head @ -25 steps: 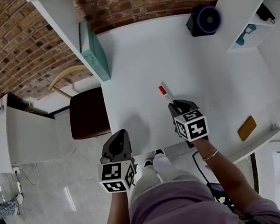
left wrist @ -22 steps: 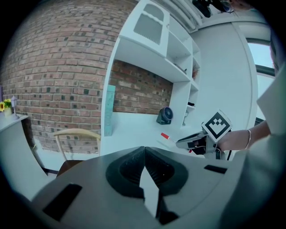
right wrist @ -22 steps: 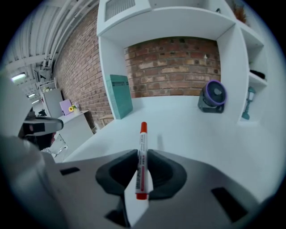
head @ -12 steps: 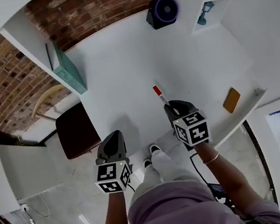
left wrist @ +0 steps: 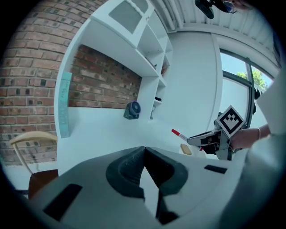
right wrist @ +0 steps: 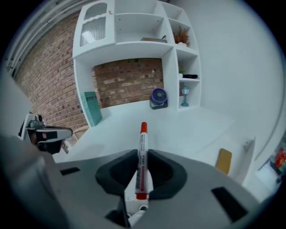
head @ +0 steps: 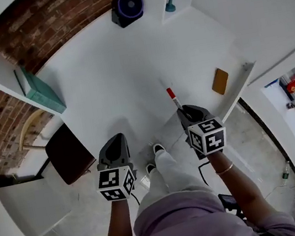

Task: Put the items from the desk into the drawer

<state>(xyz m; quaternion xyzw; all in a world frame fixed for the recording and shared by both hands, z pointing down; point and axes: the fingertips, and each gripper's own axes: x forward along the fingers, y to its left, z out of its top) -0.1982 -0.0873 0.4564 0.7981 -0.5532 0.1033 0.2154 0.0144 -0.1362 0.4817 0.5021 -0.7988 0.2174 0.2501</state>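
In the head view, the body of the right hand-held gripper (head: pixel 184 112) hides the rear of the marker (right wrist: pixel 142 152), so only its front half shows there. The print on its barrel is too small for us to read. Our own torso and legs cover the near edge of the bench (head: pixel 112 75). The small things in the shelf compartments at 1 o'clock are too small to name. A white lip stands just beside the tan pad (head: pixel 220 81), and we cannot tell whether that is a drawer front.

We count two hand-held grippers, one marker, one tan pad, one dark fan with a purple ring (head: pixel 128 7), one teal book (head: pixel 39 90) and one brown chair (head: pixel 68 153).

The marker has a white barrel with a red cap at its far tip, a red band along the barrel and a red ring at the near end. The right hand-held gripper is clamped on it. In the right gripper view the pads press on both sides of the barrel, and the cap points out toward 12 o'clock. The marker is held above the near part of the bench, not resting on it.

The left hand-held gripper (head: pixel 119 140) has its jaws together at the tips, with nothing between them. It sits at 9 o'clock from the right one, well apart.

From the marker, the pad lies at 3 o'clock, the fan at 12 and the book at 10. The chair stands off the bench at 8 o'clock.
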